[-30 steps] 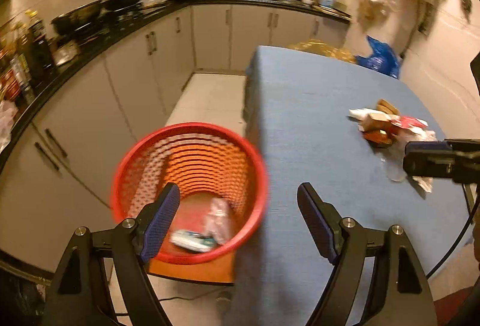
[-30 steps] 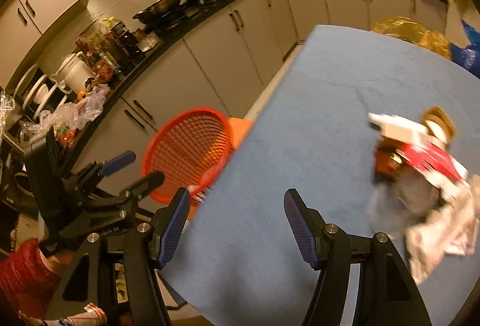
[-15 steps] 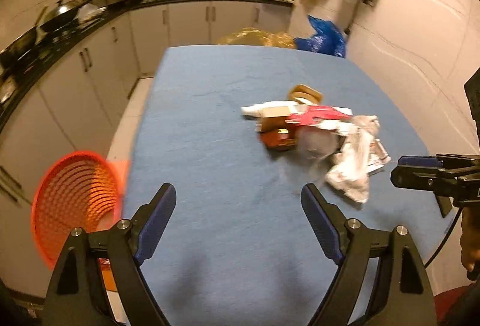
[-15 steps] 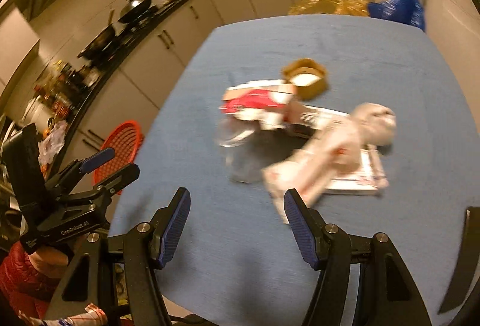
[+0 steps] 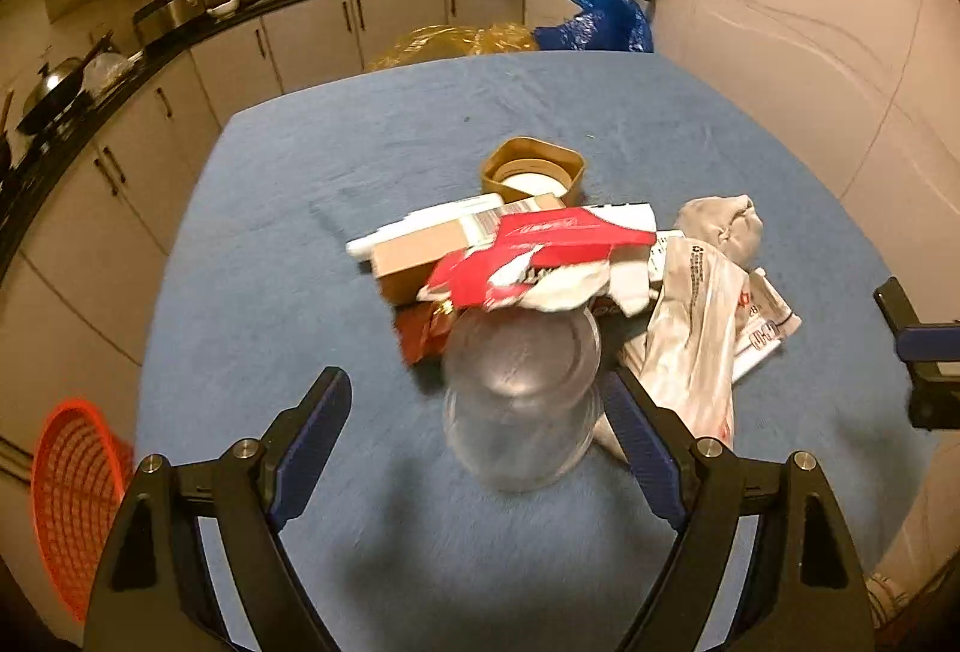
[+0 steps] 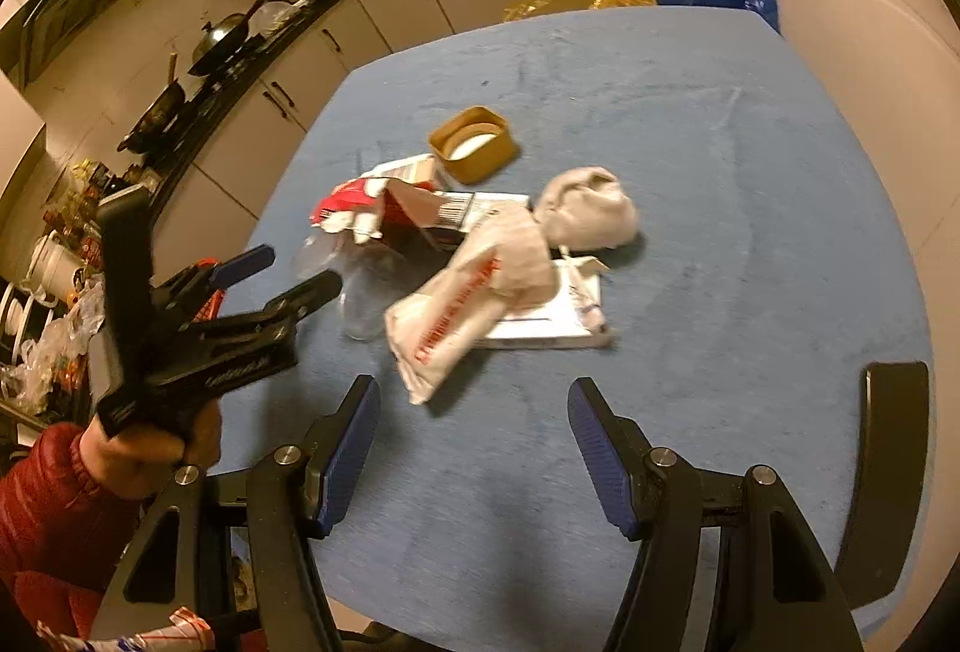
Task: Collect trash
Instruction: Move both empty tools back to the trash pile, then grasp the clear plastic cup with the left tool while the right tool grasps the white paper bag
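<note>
left gripper (image 5: 480,433) and right gripper (image 6: 474,439): jaws spread wide

Trash pile crowds the middle of the blue table (image 5: 300,208), with open cloth around it.

A clear plastic cup (image 5: 521,400) lies between the spread left gripper (image 5: 480,430) fingers; a white bag (image 6: 474,292) lies ahead of the right gripper (image 6: 474,439). The far table half is bare.

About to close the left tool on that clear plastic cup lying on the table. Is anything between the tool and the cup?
Nothing visible blocks it. The clear plastic cup lies on its side between the open fingers of the left tool, on the blue tablecloth. Its far end sits under the red and white wrapper, which may drag along.
</note>
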A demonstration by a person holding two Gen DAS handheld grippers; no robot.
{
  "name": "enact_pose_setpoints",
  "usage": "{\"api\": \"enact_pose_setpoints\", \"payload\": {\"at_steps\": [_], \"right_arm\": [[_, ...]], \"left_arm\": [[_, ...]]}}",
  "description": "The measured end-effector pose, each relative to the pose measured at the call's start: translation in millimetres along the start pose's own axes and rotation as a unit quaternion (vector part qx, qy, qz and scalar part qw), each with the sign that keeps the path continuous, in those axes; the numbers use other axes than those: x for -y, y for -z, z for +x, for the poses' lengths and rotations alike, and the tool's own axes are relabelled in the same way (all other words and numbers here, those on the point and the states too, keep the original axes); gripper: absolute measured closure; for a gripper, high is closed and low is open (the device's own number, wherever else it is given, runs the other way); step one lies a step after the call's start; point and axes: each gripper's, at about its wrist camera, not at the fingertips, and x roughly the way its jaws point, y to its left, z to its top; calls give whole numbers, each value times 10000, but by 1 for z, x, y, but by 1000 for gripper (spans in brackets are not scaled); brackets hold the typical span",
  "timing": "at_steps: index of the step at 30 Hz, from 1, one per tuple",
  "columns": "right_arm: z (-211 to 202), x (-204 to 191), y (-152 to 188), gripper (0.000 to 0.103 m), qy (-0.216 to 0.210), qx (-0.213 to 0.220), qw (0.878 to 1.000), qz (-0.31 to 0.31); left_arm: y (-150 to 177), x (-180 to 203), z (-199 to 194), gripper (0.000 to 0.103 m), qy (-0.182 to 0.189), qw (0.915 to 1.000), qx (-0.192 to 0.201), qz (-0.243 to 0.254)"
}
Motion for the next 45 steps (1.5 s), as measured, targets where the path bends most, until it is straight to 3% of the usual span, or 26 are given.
{"api": "enact_pose_setpoints", "payload": {"at_steps": [4,5,8,11,17,21,23,26,28,30,39,45], "right_arm": [[3,5,-1,34,-22,-60,10000,72],[5,5,-2,34,-35,-73,9999,80],[13,0,-8,34,-134,-138,9997,120],[26,-7,-16,34,-220,-211,9994,165],[66,-20,-37,35,-101,-407,9982,439],[94,-21,-48,50,443,-587,9954,615],[103,-21,-48,62,673,-670,9934,639],[107,-23,-45,69,804,-687,9931,507],[103,-28,-44,82,784,-653,9940,404],[93,-34,-40,87,804,-573,9948,233],[53,-61,-4,87,166,-208,9996,106],[44,-81,6,87,116,-63,9997,-194]], "left_arm": [[-1,7,18,18,-67,10000,20,70],[0,8,20,24,-64,10000,35,65],[6,10,24,68,-35,9999,-42,144],[16,10,17,79,-22,9997,-19,250],[40,-4,-10,80,-76,9999,46,128],[56,-17,-29,80,-87,9999,88,-34],[64,-25,-37,80,-136,9998,97,-90],[72,-32,-44,80,-174,9996,120,-180],[77,-37,-48,80,-170,9994,99,-267],[81,-40,-52,80,-156,9993,104,-318],[83,-45,-66,80,-82,9992,195,-351],[82,-49,-77,80,-163,9989,299,-316]]}}
